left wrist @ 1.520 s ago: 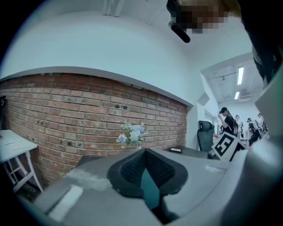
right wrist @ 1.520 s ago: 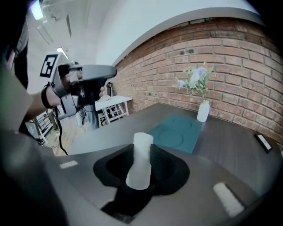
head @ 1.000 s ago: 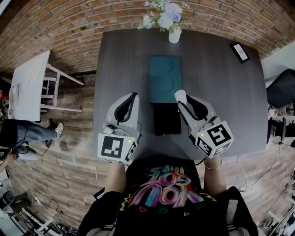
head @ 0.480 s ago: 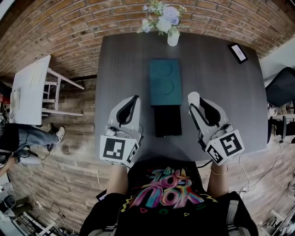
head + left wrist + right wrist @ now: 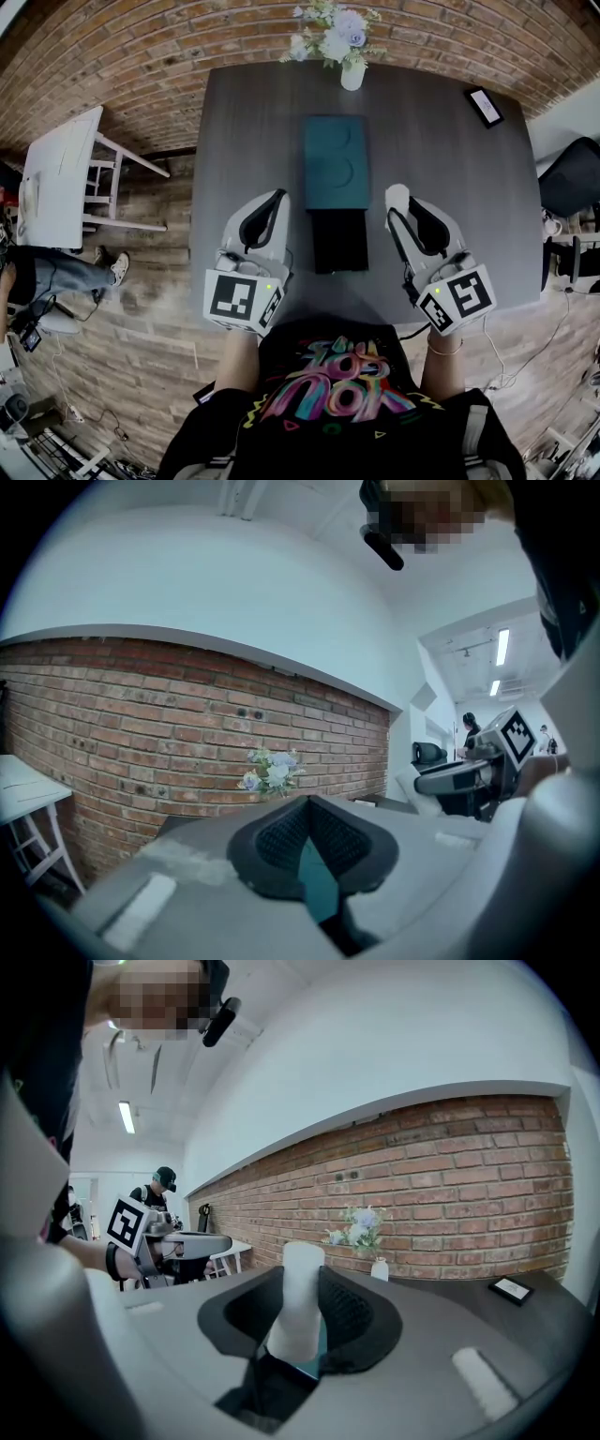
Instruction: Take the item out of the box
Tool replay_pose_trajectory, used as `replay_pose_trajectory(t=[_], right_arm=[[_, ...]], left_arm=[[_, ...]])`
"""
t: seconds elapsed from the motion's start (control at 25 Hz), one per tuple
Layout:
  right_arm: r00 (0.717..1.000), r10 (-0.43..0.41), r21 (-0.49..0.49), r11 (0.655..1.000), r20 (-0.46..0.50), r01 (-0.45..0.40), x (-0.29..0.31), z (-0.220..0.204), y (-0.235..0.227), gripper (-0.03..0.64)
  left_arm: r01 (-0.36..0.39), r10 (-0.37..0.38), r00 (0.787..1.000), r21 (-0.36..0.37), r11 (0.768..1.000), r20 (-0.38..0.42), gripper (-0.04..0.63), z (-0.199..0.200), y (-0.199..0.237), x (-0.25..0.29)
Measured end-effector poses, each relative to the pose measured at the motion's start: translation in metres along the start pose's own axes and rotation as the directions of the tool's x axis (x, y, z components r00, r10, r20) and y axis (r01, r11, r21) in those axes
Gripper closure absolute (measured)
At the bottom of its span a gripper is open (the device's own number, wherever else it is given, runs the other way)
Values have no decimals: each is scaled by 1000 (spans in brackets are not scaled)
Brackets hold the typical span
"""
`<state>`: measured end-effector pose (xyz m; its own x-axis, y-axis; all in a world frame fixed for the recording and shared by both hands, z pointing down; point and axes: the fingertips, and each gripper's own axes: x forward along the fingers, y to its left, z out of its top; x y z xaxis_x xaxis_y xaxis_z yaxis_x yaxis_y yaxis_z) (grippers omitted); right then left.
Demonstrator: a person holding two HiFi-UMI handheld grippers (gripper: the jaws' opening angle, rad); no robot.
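A flat teal box lid (image 5: 334, 161) lies in the middle of the dark table (image 5: 244, 131), and the black box base (image 5: 339, 241) sits against its near end. My right gripper (image 5: 401, 204) hovers right of the base, apart from it, shut on a white cylinder-shaped item (image 5: 396, 195). In the right gripper view the white item (image 5: 296, 1305) stands upright between the pads (image 5: 352, 1312). My left gripper (image 5: 277, 199) hovers left of the base with its jaws together and nothing in them. In the left gripper view its pads (image 5: 281, 834) meet, with teal showing through the slit.
A white vase of flowers (image 5: 345, 45) stands at the table's far edge. A small dark framed device (image 5: 487, 105) lies at the far right corner. A white side table (image 5: 61, 173) stands on the floor to the left, a dark chair (image 5: 570, 180) to the right.
My right gripper has moved to the right, away from the box, carrying the white item. The left gripper has hardly moved.
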<state>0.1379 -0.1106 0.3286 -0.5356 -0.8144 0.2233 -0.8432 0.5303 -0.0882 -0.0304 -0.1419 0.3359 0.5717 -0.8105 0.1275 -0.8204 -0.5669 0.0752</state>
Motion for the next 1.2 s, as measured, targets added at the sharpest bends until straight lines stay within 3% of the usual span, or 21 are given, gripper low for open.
replay_pose_trajectory(t=[1.2], right_arm=[[1000,-13,5,1000,22,13,-5,0,3,499]], left_arm=[[-18,18,1000,11,1000,9,594,3,4,-7]])
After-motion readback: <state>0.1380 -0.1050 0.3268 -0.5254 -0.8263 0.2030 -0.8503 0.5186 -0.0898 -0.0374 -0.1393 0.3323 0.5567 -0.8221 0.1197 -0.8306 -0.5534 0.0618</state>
